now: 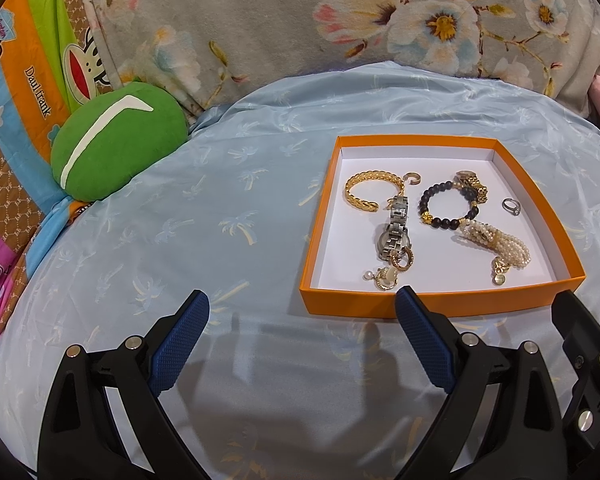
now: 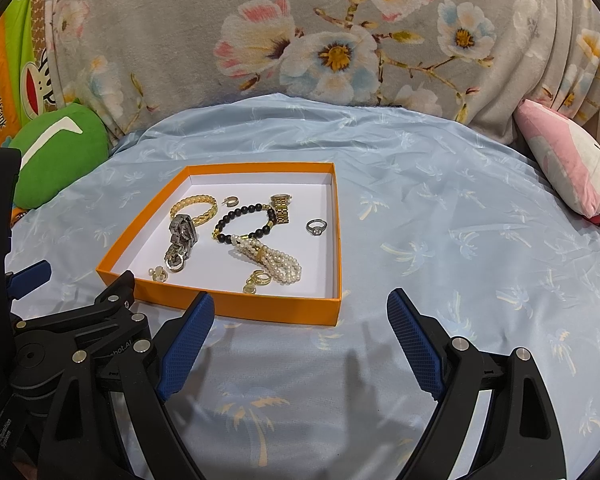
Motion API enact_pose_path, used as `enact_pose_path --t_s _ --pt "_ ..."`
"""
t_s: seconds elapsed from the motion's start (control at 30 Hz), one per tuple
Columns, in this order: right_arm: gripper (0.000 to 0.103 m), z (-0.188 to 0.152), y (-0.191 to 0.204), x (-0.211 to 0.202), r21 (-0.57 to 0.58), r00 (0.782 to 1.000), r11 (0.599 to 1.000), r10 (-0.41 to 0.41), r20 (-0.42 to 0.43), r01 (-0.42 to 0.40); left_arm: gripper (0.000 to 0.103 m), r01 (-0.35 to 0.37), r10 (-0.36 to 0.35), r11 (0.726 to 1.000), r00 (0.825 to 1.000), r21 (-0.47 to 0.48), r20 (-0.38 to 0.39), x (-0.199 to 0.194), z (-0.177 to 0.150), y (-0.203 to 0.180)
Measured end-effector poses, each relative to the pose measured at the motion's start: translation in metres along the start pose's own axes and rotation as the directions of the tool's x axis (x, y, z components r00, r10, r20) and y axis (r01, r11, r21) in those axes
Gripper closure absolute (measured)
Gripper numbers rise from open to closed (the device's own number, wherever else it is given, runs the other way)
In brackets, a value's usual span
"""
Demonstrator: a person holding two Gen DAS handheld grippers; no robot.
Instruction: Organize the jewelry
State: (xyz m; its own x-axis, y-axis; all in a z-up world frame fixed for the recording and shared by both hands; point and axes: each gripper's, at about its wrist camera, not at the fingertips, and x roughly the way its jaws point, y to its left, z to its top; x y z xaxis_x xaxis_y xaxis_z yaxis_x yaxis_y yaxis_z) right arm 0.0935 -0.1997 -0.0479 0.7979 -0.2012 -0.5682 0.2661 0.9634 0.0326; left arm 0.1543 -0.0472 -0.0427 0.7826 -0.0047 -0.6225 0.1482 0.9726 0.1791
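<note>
An orange tray [image 1: 380,304] [image 2: 236,302] with a white floor lies on the blue cloth. It holds a gold braided bangle [image 1: 370,192] [image 2: 196,206], a silver watch [image 1: 394,232] [image 2: 182,240], a black bead bracelet [image 1: 448,208] [image 2: 244,224], a gold watch [image 1: 474,186] [image 2: 281,206], a silver ring [image 1: 511,206] [image 2: 316,227], a pearl bracelet [image 1: 496,246] [image 2: 278,260] and gold earrings [image 1: 386,280] [image 2: 256,280]. My left gripper [image 1: 302,308] is open and empty, just in front of the tray. My right gripper [image 2: 300,312] is open and empty at the tray's near right corner.
A green round cushion [image 1: 116,144] [image 2: 56,160] sits at the left. A pink and white cushion [image 2: 568,164] lies at the right. A grey floral blanket [image 1: 300,20] [image 2: 340,32] rises behind the blue cloth [image 1: 220,220] [image 2: 460,240].
</note>
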Motion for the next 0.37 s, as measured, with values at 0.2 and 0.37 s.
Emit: enact_pose_path --t_s 0.2,0.37 --pt "0.017 0.0007 -0.0018 0.0005 -0.001 1.000 1.000 -0.009 -0.001 0.009 0.012 -0.008 0.008 1.000 1.000 0.003 -0.003 -0.0006 0.0009 -0.0029" --pt "0.017 0.0006 -0.0017 0.0005 -0.001 1.000 1.000 -0.008 -0.001 0.008 0.014 0.002 -0.002 1.000 1.000 0.002 -0.003 -0.0015 0.0016 -0.0037"
